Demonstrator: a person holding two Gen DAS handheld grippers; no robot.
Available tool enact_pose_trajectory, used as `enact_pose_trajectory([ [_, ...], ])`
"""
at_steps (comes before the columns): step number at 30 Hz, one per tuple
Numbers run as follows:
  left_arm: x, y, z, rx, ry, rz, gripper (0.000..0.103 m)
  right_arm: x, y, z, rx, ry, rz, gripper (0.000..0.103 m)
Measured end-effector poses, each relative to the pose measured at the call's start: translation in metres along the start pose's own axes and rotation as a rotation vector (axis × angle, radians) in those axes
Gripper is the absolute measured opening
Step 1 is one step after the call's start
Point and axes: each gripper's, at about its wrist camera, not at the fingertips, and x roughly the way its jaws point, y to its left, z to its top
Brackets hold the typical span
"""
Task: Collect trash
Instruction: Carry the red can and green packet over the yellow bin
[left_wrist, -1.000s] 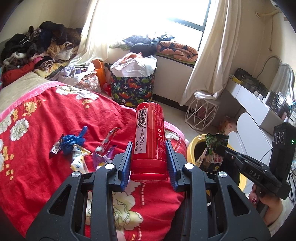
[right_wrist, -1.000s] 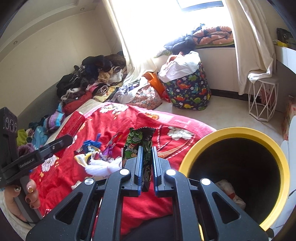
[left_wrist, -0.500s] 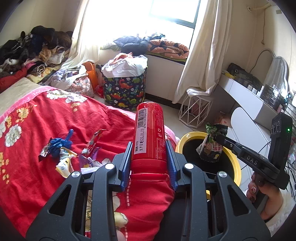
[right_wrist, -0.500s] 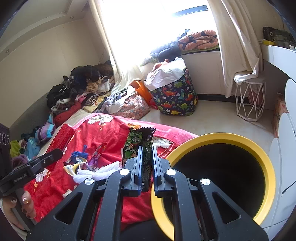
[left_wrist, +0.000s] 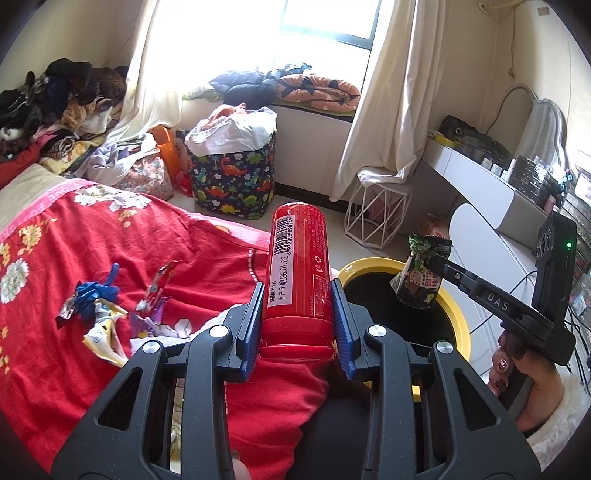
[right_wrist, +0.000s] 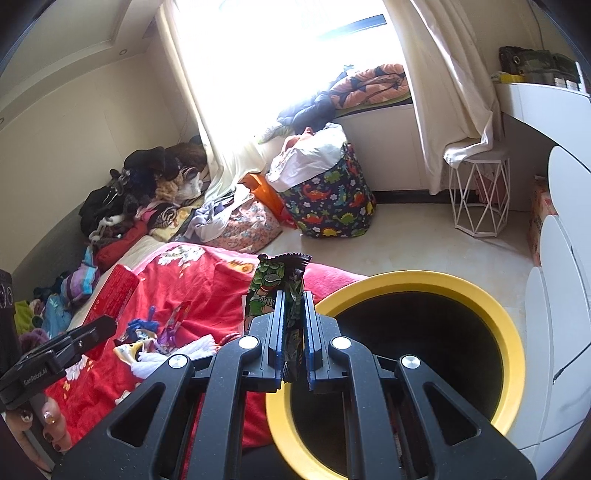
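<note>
Right wrist view: jaws pinch snack wrapper (right_wrist: 286, 295) at yellow bin rim (right_wrist: 417, 277); left jaws clamp red can (left_wrist: 298, 273).

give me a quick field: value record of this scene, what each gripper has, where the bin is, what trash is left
left gripper: shut on the red can, held lengthwise between the pads
right gripper: shut on the green snack wrapper, near the bin's rim
bin: yellow rim, dark inside, on the floor beside the bed
trash left: loose wrappers on the red blanket
</note>
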Motion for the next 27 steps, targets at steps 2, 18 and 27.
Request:
enact_pose_trajectory([
  [2,0.002,-0.004,0.000,0.006,0.001,-0.003,0.027,-0.001,-0.004,0.000,0.009,-0.002,-0.006,0.009],
  [18,0.023,-0.033,-0.002,0.051,0.023,-0.048,0.027,-0.006,-0.030,-0.001,0.057,-0.011,-0.055,0.009],
  [27,0.039,-0.048,-0.008,0.075,0.051,-0.074,0.027,-0.005,-0.041,-0.003,0.069,-0.001,-0.100,0.009],
])
